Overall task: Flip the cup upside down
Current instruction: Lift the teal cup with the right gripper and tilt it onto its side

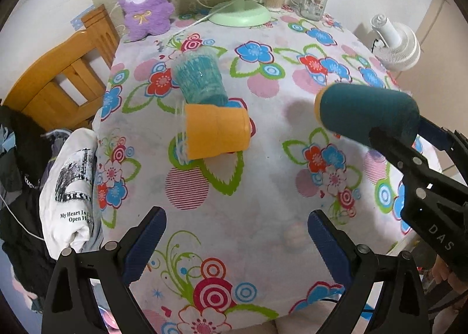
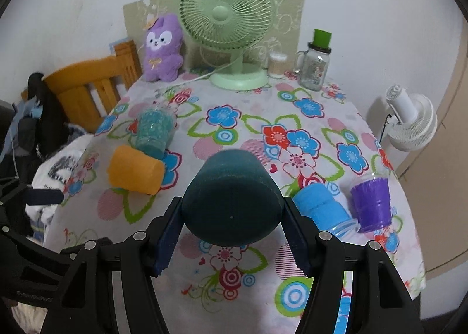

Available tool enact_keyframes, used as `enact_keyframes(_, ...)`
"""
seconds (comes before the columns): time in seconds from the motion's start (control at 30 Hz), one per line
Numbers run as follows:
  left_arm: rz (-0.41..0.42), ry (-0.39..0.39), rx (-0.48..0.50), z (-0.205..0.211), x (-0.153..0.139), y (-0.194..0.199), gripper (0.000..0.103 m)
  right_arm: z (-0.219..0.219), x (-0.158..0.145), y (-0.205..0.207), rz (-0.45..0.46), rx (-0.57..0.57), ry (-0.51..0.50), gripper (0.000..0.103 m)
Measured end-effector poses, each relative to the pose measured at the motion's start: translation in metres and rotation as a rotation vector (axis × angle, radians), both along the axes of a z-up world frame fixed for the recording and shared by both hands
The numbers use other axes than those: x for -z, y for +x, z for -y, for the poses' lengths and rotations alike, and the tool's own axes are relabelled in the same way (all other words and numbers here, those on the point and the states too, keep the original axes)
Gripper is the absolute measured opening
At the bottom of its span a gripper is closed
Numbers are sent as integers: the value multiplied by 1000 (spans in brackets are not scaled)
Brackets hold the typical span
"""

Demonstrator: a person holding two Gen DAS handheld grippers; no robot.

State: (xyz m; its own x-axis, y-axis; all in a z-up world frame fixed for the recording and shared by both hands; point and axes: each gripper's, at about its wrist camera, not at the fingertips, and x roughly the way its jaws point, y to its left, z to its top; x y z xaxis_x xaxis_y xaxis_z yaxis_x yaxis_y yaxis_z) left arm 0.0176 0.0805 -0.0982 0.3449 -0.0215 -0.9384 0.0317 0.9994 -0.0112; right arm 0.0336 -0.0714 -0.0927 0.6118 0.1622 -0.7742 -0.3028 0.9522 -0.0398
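Above the table, right tongs clamp the dark teal cup.

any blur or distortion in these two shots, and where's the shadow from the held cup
Left wrist view: strong fisheye bulge, turquoise cup slightly smeared, faint shadow left of the dark teal cup. Right wrist view: same cup close, soft-edged, in the right gripper.

Matt ribbed teal cup, printed cloth tablecloth
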Motion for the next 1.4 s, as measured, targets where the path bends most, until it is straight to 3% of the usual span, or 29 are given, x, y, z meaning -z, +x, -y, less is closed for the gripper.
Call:
enact_keyframes(0.47,21,-42,-80,-8,-17,7,99,-11,-16,24,-125,-110,-95,67)
enact_keyframes(0.67,-5,-64,-110,-7,-9,9,98,-7,-12,33,-226,-151,-110,67)
enact_keyframes(1.03,-34,-96,-156,-8,6,14,98,-25,-8,40,-276,-299,-219,67)
enact_keyframes(1.4,-56,-126,-189,-10,17,20,98,-35,3,58,-398,-359,-255,67)
